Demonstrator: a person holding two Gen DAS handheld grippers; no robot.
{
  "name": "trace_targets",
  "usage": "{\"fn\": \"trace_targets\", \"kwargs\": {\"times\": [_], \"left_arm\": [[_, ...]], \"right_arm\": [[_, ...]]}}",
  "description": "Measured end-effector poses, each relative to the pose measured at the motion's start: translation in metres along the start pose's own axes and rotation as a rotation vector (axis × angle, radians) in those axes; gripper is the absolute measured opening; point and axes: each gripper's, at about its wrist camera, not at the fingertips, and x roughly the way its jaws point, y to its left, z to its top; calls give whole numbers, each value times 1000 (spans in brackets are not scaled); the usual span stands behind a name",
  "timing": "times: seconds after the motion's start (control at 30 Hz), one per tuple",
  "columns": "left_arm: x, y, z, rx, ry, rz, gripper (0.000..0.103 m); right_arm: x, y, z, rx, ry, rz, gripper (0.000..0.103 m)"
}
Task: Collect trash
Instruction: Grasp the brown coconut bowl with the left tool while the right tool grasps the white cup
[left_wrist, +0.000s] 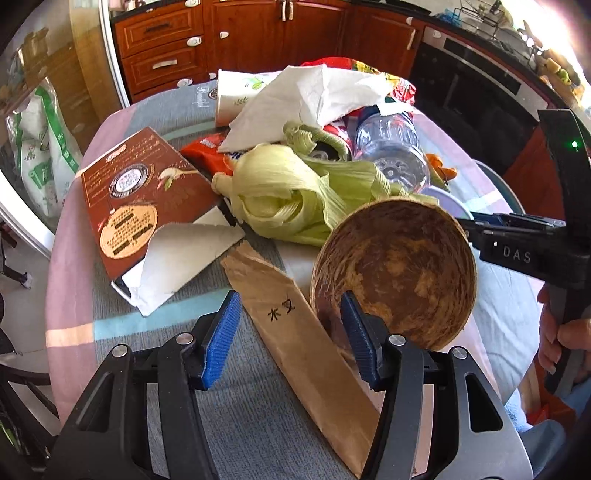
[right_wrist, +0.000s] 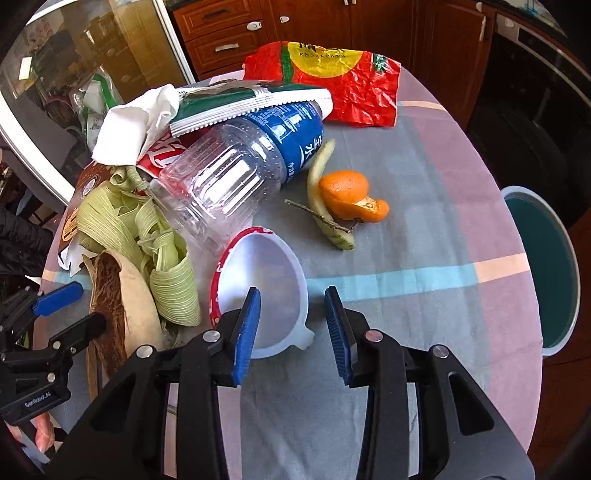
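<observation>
While both grippers gape, left gripper (left_wrist: 290, 339) pad hides coconut shell (left_wrist: 397, 273) rim

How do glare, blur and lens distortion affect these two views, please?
Left wrist view: window light blows out the upper right corner; the table edge bows from fisheye; the coconut shell is sharp. Right wrist view: even light, glints on the bottle, dark vignette corners.
</observation>
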Motion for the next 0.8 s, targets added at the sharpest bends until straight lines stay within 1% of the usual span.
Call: {"fn": "trace_targets", "kwargs": {"times": [0.07,0.13,0.17,0.2,0.33,0.37,0.4,0.47,0.57,0.73,0.8], "left_arm": [[1,-2,10,16,-12,-8,58],[5,-6,18,47,-14,-11,58],[8,-9,22,65,-11,-13,58],[12,-12,25,78,-4,-18,58],[23,-18,33,115,20,-55,57],[24,-20,35,126,27,-65,54],[25,-23,34,140,32,-77,46],[25,-28,35,167,45,-108,37],[22,-35,32,206,43,-102,35],[24,-40,34,181,58,-109,35],[24,-46,33,194,67,-99,35]], "right_arm": [[1,4,1,-16,4,10,33],[2,9,2,-37,7,19,24],[5,12,4,-47,13,25,16],[4,11,5,-50,15,27,11],[2,7,6,-41,27,81,8],[1,5,4,-36,29,92,8],[0,2,3,-31,31,96,8],[-2,-1,0,-25,31,105,8],[-5,-6,-2,-18,22,111,8],[-3,-7,-3,-20,23,108,8],[-7,-8,-4,-23,10,91,8]]}}
